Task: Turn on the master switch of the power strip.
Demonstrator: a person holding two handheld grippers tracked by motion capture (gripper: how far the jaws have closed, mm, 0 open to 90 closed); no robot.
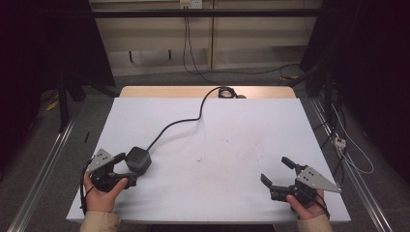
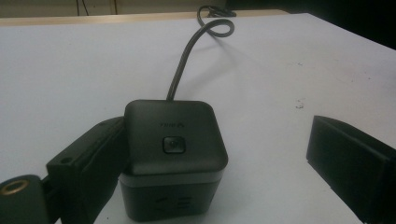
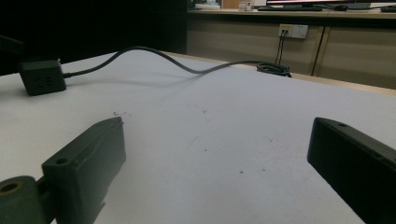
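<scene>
A black cube power socket (image 1: 138, 160) with a button on top sits near the left front of the white table (image 1: 251, 121). Its dark cable (image 1: 179, 123) runs to the far edge. My left gripper (image 1: 126, 169) is open around the cube (image 2: 175, 154). The left jaw rests against the cube's side and the right jaw stands well apart from it. My right gripper (image 1: 274, 169) is open near the front right with nothing between its jaws. From the right gripper (image 3: 215, 135) the cube (image 3: 42, 77) and cable (image 3: 154, 55) lie far off to the left.
The cable ends in a coil (image 1: 225, 92) at the table's far edge. A wall socket (image 3: 293, 31) is on the cabinet behind. Loose wires (image 1: 348, 145) lie on the floor to the right, and metal rails (image 1: 43, 169) run along both sides.
</scene>
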